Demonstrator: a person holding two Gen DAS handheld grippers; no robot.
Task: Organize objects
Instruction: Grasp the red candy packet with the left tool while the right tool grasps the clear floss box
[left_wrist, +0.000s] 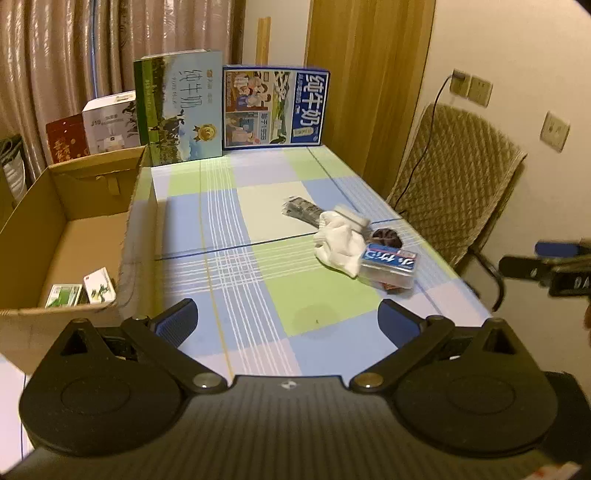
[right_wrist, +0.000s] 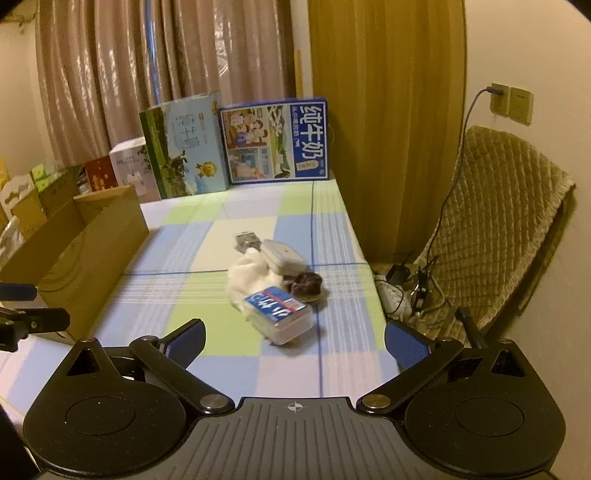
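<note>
Nearest in each wrist view are the black ribbed bodies of the tongs, their linkage arms ending in blue ridged pads. The left tongs (left_wrist: 287, 321) stand wide apart with nothing between them, above the checked blue, green and white cloth of the counter (left_wrist: 258, 229). The right tongs (right_wrist: 294, 341) are likewise spread wide and empty.

Just beyond the right tongs, roughly centred between the pads but apart from them, lies a clear plastic box with a blue and red label (right_wrist: 279, 314), tilted on the heap. From the left tongs the same box (left_wrist: 388, 266) sits ahead and to the right. Touching it is a crumpled soft white cloth (right_wrist: 248, 275), partly covered by a flat white rounded case (right_wrist: 283, 256). A dark brown round object (right_wrist: 307, 284) beside them is too blurred to identify, as is a dark printed packet (left_wrist: 301, 208) half hidden behind the cloth.

To the left stands an open brown cardboard box (left_wrist: 66, 236), cut off by the frame, with two small printed cartons (left_wrist: 83, 291) in its bottom. Farthest, two large milk cartons (left_wrist: 236, 107) stand upright at the counter's end before pleated curtains.
</note>
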